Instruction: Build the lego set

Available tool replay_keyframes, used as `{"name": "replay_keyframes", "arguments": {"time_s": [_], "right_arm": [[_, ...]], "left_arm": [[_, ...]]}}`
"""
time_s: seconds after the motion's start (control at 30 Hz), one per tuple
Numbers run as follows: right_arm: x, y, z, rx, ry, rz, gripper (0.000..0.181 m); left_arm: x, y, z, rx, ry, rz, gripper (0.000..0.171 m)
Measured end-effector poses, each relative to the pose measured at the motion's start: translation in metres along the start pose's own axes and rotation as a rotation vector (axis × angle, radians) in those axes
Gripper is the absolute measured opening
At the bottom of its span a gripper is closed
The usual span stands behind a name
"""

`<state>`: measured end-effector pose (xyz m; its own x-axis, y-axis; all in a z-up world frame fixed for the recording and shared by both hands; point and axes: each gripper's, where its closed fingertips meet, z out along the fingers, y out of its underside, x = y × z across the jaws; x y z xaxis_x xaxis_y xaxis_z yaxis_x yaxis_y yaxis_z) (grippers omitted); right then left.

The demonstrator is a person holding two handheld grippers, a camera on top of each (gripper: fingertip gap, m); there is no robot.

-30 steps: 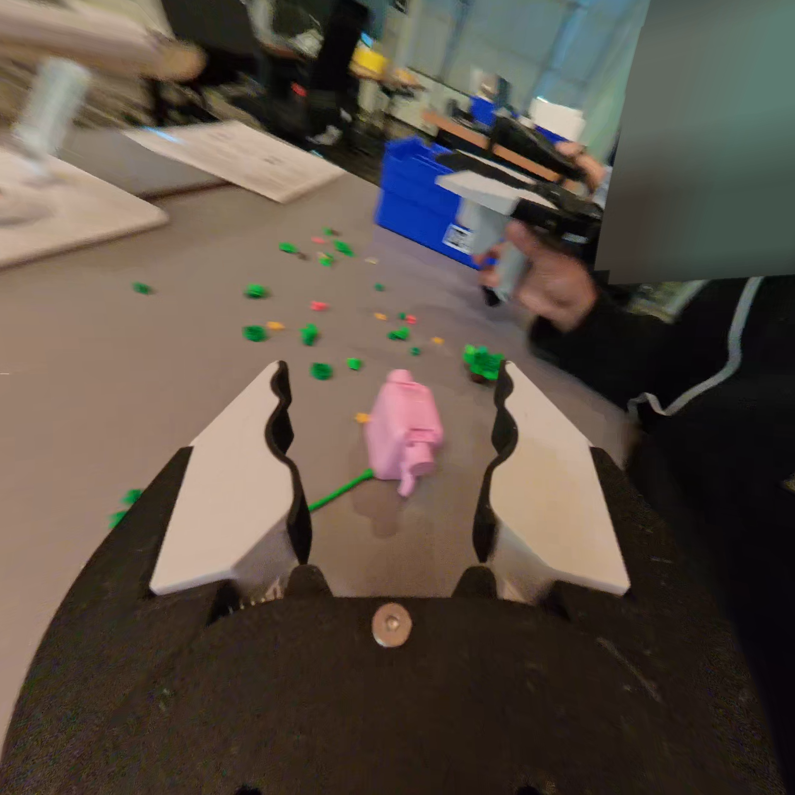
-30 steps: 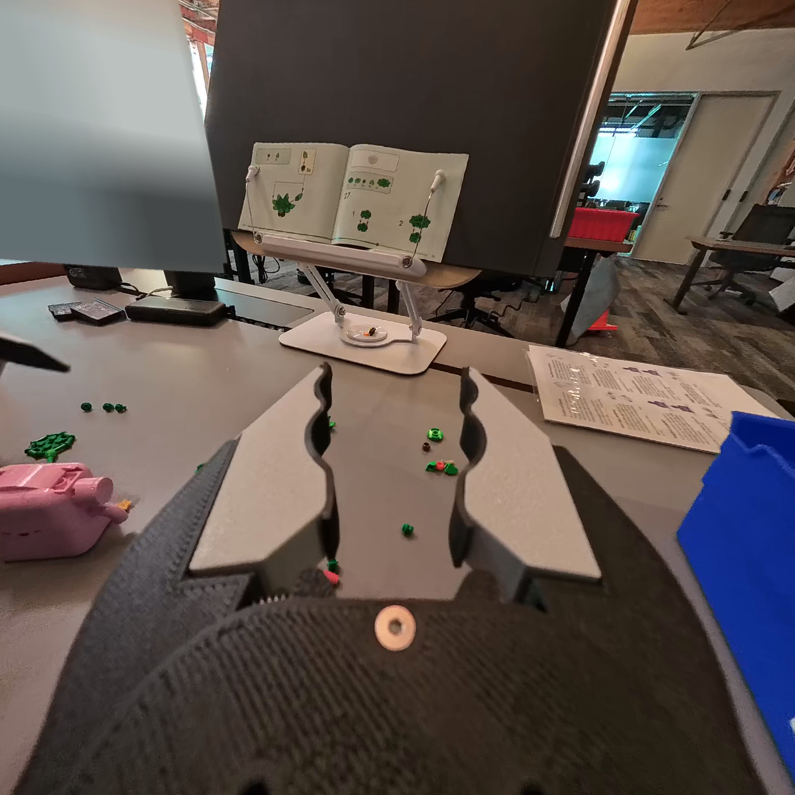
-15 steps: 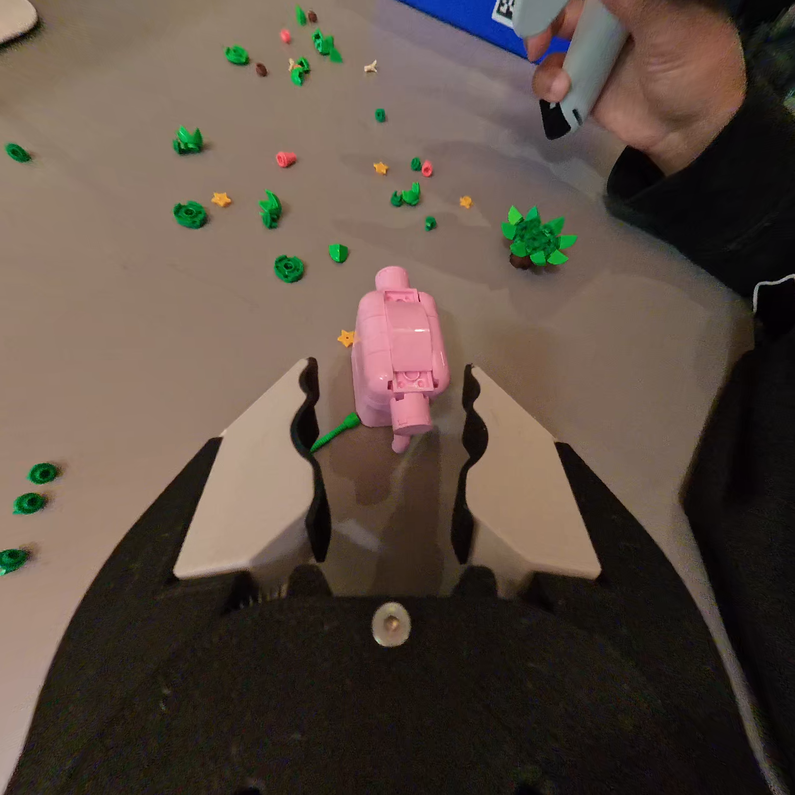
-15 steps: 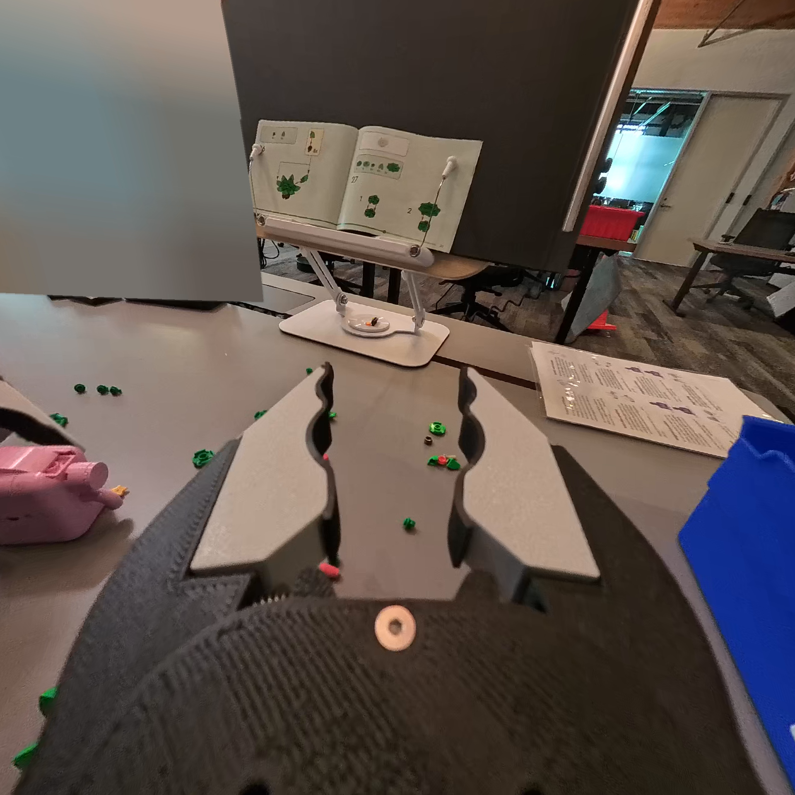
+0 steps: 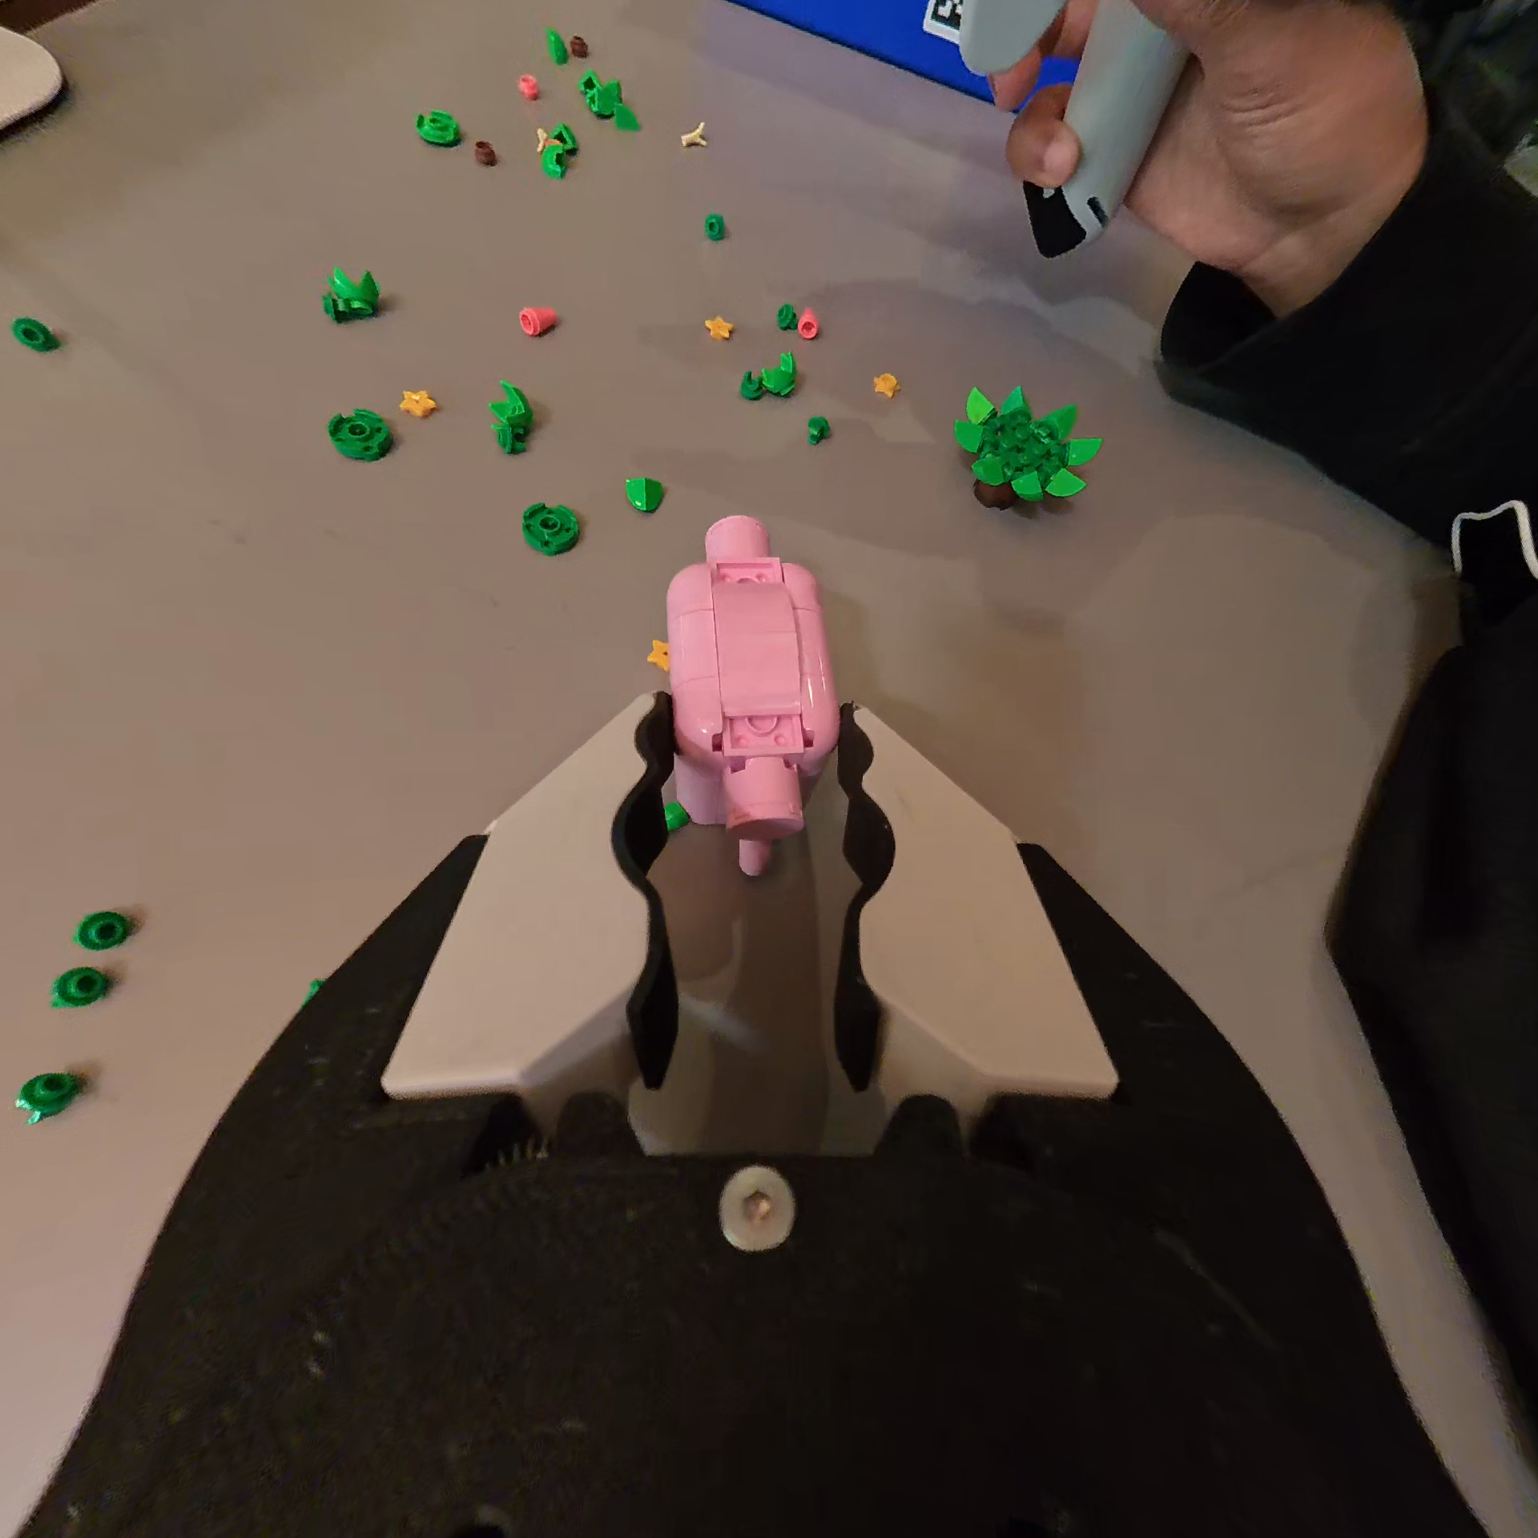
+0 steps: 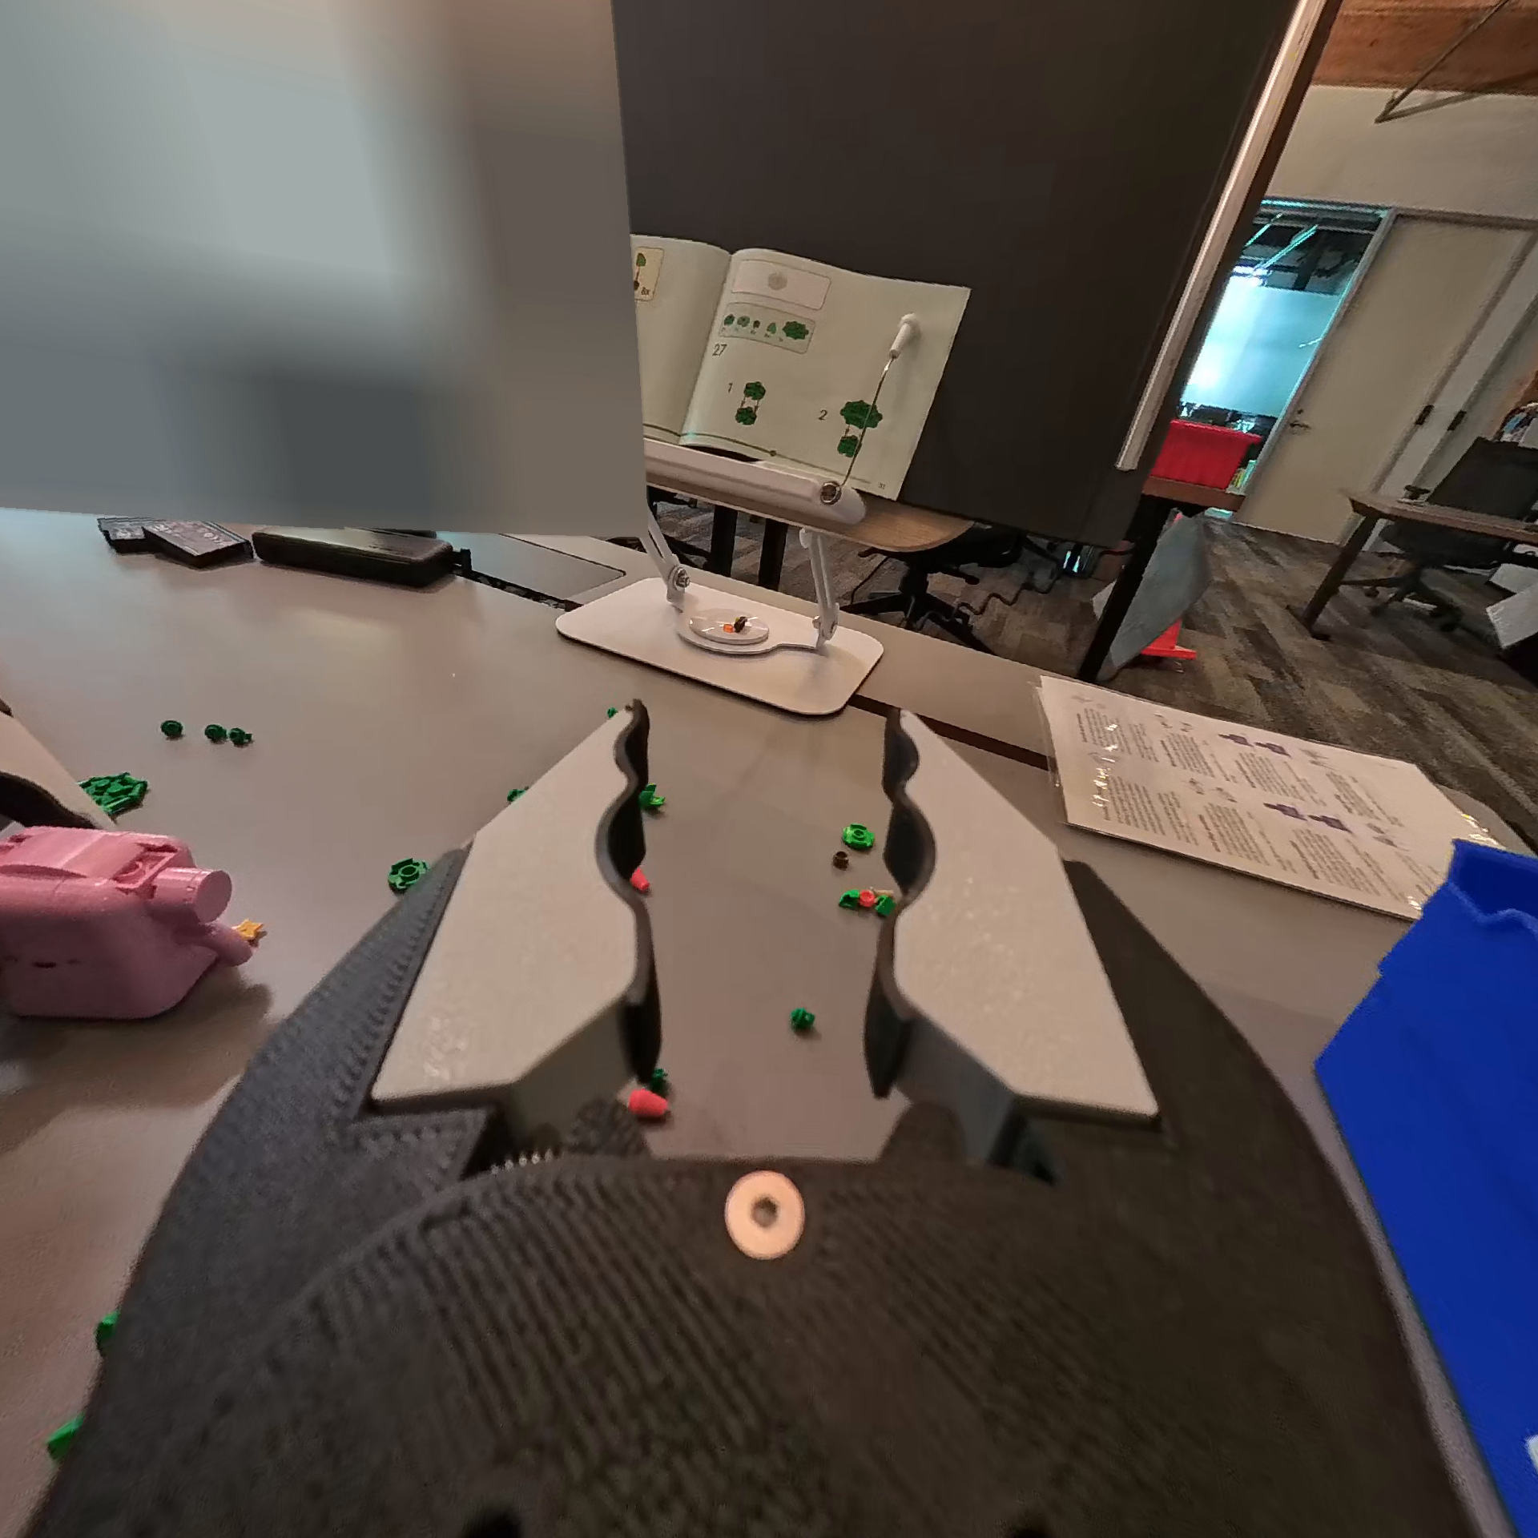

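Observation:
A pink lego build (image 5: 749,666) lies on the grey table (image 5: 250,632), spout toward me. My left gripper (image 5: 753,711) has its fingertips (image 5: 582,832) pressed against both sides of the build's near end. The build still rests on the table, and it also shows in the right wrist view (image 6: 91,924). A green leafy plant build (image 5: 1025,453) stands to its right. Several small green, red and yellow loose pieces (image 5: 533,416) are scattered beyond. My right gripper (image 6: 766,732) is open and empty, hovering above loose pieces (image 6: 801,1017).
A blue bin (image 6: 1448,1082) stands at the right. An open instruction booklet (image 6: 824,374) sits on a white stand (image 6: 724,641) at the back, with a printed sheet (image 6: 1248,799) to its right. A person's hand (image 5: 1248,125) holds the right gripper's handle. Spacing between my two grippers at the tips: around 20 cm.
My left gripper tilted down, moved forward over the pink build and narrowed until its tips met the build's sides. The right gripper shifted slightly and stayed open.

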<state>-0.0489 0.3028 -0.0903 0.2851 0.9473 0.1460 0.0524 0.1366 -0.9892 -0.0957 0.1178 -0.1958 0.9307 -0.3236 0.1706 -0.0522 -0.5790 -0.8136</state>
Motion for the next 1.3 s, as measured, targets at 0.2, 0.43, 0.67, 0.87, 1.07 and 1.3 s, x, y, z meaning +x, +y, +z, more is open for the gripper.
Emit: {"name": "replay_keyframes", "arguments": {"time_s": [0.2, 0.43, 0.67, 0.87, 1.07, 1.3], "right_arm": [[-0.002, 0.003, 0.001, -0.014, -0.007, -0.011, 0.055], [-0.004, 0.003, 0.001, -0.016, -0.013, -0.017, 0.054], [-0.005, 0.001, 0.001, -0.013, -0.017, -0.019, 0.054], [-0.007, -0.001, 0.000, -0.006, -0.020, -0.029, 0.054], [-0.007, -0.005, -0.002, 0.008, -0.015, -0.035, 0.054], [-0.006, -0.006, -0.002, 0.009, -0.017, -0.030, 0.054]], "left_arm": [[-0.016, 0.005, -0.011, -0.041, -0.078, 0.039, 0.035], [-0.037, 0.010, -0.025, -0.029, -0.134, -0.005, 0.035], [-0.037, 0.011, -0.025, -0.023, -0.122, -0.011, 0.036], [-0.029, 0.014, -0.026, -0.037, -0.057, 0.015, 0.036], [-0.021, 0.012, -0.041, -0.004, 0.045, 0.020, 0.035], [-0.081, 0.017, -0.095, 0.077, -0.231, 0.045, 0.035]]}}
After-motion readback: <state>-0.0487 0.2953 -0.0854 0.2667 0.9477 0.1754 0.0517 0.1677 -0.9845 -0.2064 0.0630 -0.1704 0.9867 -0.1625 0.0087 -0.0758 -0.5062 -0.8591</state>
